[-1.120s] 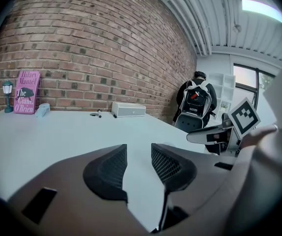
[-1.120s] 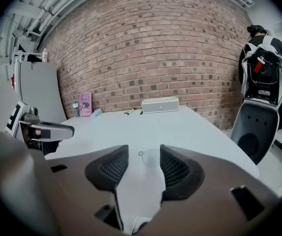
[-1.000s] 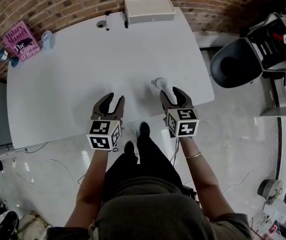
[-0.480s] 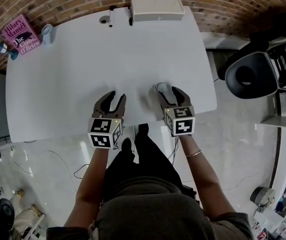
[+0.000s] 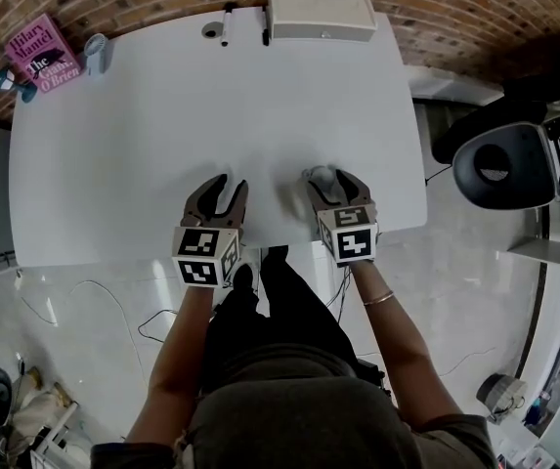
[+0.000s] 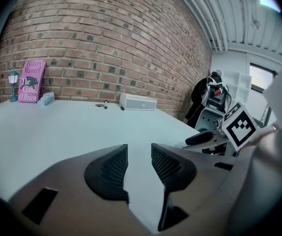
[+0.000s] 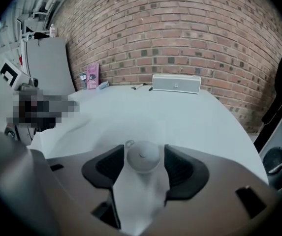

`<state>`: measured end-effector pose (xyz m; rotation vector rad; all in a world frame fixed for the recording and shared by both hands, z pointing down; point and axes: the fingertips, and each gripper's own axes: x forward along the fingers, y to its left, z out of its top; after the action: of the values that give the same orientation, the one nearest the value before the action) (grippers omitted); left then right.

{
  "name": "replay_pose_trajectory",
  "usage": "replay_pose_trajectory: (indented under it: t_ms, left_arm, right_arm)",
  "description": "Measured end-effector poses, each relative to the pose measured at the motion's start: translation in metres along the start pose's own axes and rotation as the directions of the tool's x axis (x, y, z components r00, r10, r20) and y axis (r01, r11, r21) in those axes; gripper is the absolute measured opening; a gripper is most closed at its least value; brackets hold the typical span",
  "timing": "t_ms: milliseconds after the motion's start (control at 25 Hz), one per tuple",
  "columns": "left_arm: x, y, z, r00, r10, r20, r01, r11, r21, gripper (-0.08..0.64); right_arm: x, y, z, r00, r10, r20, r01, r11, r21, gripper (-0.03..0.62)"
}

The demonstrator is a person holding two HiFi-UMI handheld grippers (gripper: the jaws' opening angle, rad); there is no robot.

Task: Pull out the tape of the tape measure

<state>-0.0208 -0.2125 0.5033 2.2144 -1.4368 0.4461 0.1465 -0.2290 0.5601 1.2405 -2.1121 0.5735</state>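
Right gripper view: tape measure (image 7: 142, 158) squarely between right gripper (image 7: 143, 150) fingers, jaws just been opening wide, not pinching. Round, no long axis. Left gripper (image 6: 140, 154) parted, empty, farther off.

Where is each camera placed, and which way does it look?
Head view: on the person's head, looking down at the table; forearms, legs, left gripper and right gripper show.
Left gripper view: on the left gripper, facing the brick wall across the table; its open, empty jaws show.
Right gripper view: on that gripper, also facing the wall; its jaws, just opening, flank the tape measure.
Shared: the white box by the wall.
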Motion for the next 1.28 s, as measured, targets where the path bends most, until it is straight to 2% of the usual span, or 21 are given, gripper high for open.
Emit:
replay_pose_trajectory:
  t_ms: [280, 520, 840, 1080, 1280]
  left_arm:
    - [0.003, 0.008, 0.002, 1.0, 0.023, 0.003, -0.023, 1.0, -0.016, 0.144]
    - [0.002, 0.015, -0.003, 0.999, 0.041, -0.005, -0.041, 0.999, -0.029, 0.144]
    - [-0.002, 0.011, -0.006, 1.0, 0.023, 0.0, -0.023, 0.999, -0.032, 0.144]
    - [-0.009, 0.009, -0.002, 1.0, -0.005, 0.018, 0.005, 1.0, -0.017, 0.144]
    - [-0.014, 0.003, 0.0, 0.999, -0.041, 0.031, 0.042, 0.999, -0.012, 0.144]
  right_arm:
    - [0.01, -0.001, -0.005, 0.999, 0.0, -0.042, -0.001, 1.0, -0.019, 0.234]
    - [0.011, 0.001, -0.005, 0.999, 0.005, -0.034, -0.006, 1.0, -0.022, 0.229]
    - [0.01, -0.002, -0.006, 1.0, -0.017, -0.026, 0.015, 0.997, -0.079, 0.224]
    - [-0.002, 0.017, 0.018, 0.997, 0.019, 0.068, -0.008, 0.988, -0.153, 0.224]
    - [-0.013, 0.041, 0.038, 0.988, 0.069, 0.136, -0.032, 0.966, -0.257, 0.224]
